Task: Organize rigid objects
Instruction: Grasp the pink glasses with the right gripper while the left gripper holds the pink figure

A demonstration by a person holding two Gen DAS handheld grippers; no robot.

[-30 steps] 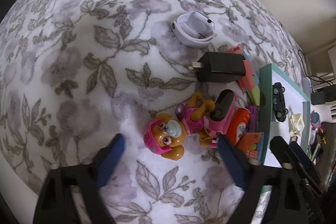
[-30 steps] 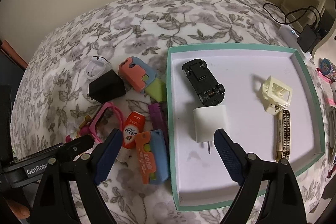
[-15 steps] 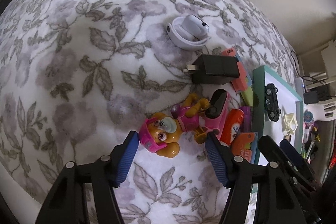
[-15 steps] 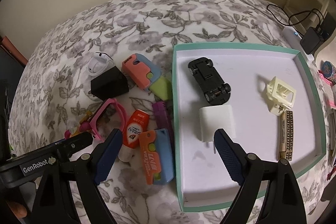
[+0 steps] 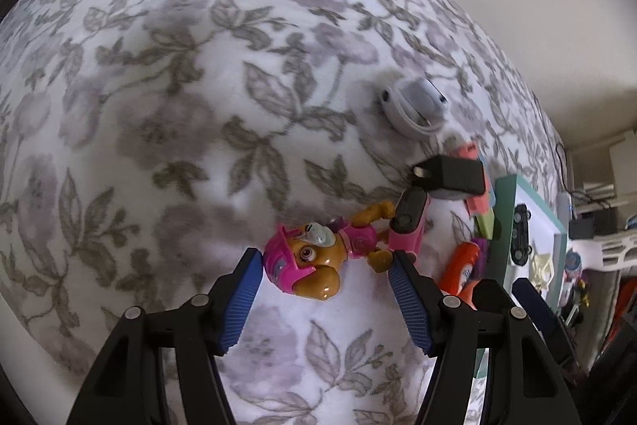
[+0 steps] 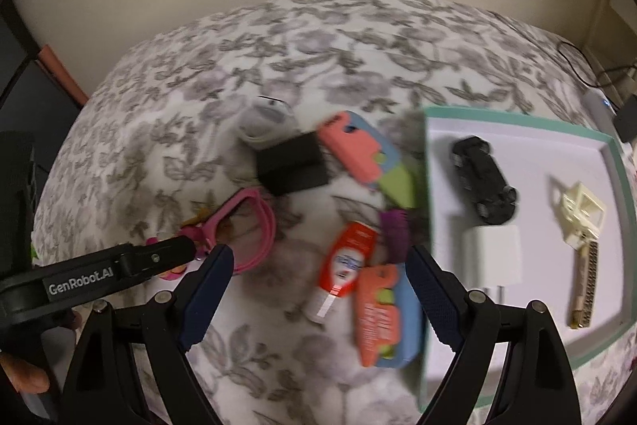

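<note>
Tray (image 6: 517,114) holds toy car (image 6: 483,178), white charger (image 6: 493,257); both hand-held grippers released.

Floral bedspread (image 5: 199,106) — toy pup (image 5: 318,257), black charger (image 5: 454,176), teal tray (image 6: 517,116)

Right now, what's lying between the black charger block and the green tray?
In the right wrist view, a coral-and-blue case with a lime-green piece lies between the black charger block and the green tray, reaching close to the tray's wall.

right tool (image 6: 318,277) open, above glue tube (image 6: 345,265)
</note>
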